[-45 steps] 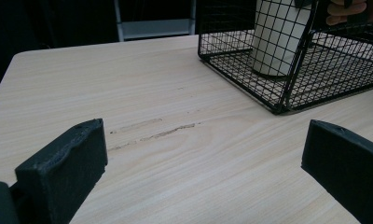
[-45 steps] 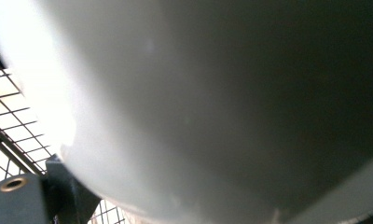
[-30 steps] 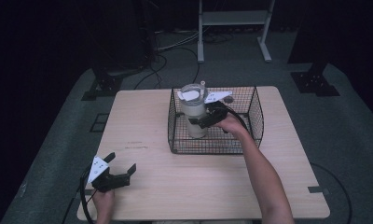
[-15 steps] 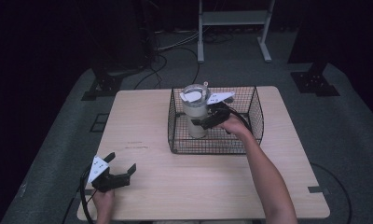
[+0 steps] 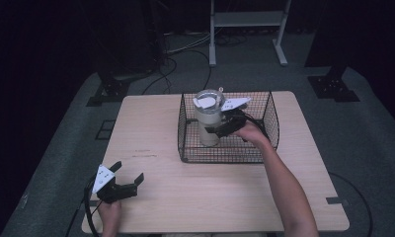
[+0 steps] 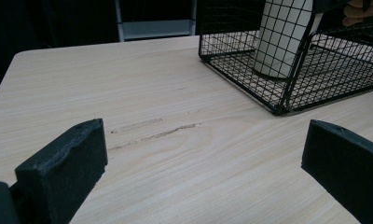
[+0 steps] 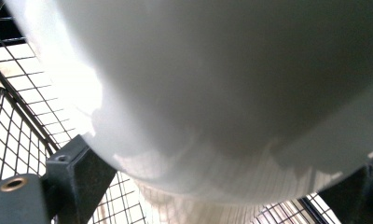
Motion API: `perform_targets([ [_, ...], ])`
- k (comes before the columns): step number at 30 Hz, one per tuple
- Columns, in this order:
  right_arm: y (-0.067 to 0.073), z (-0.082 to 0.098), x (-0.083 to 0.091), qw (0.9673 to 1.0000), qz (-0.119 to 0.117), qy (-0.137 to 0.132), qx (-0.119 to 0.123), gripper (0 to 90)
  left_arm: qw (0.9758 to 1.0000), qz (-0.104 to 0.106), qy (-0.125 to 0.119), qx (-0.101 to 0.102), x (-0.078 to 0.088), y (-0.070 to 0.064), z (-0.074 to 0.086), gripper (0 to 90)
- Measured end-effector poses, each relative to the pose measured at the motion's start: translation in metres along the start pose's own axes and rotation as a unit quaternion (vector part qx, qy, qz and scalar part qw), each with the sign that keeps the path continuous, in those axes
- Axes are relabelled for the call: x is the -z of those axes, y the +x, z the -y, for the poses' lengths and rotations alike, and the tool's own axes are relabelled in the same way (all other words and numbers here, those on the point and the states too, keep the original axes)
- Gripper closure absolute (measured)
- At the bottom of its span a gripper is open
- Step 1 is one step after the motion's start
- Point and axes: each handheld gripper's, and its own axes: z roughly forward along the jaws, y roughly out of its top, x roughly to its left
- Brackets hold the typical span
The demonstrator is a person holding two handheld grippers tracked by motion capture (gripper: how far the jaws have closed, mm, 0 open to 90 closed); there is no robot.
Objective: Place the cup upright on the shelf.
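At the near left corner of the wooden table (image 5: pixel 225 192), the left gripper (image 5: pixel 130 181) rests low over the tabletop in the person's left hand (image 5: pixel 108 213), its jaws spread wide with nothing between them. In the left gripper view the two black jaws frame bare wood marked by a few faint dark scuffs (image 6: pixel 161 133), with the basket off to the upper right.

Farther back, right of the table's middle, stands a black wire basket (image 5: pixel 220 154). Inside it, toward its left side, a pale cup (image 5: pixel 208 121) stands upright on the basket floor; it is tall, off-white, and topped with a clear lid with a small upright tab. What the cup holds cannot be told through the lid. No brand, label or writing can be read on the cup, the basket or the grippers.

The right gripper (image 5: pixel 220 129) reaches into the basket from the right, held by the person's right hand (image 5: pixel 252 134), and its jaws stand on either side of the cup's body. In the right gripper view the cup's smooth wall (image 7: pixel 212 93) sits very close, between the two black jaws, with the basket's mesh (image 7: pixel 17 121) below and to the left; the jaws appear closed against the cup.

Beyond the table lie grey floor (image 5: pixel 235 74), black cables (image 5: pixel 180 54) and the legs of a metal stand (image 5: pixel 213 49).
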Motion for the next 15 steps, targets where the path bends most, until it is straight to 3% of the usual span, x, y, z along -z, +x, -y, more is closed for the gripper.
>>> perform_targets([
  [15,0.0015,-0.0012,0.0041,0.9998,0.006,0.012,0.012,8.4,1.0000,-0.001,0.003,-0.003,-0.0006,-0.0007,-0.0001,0.0],
])
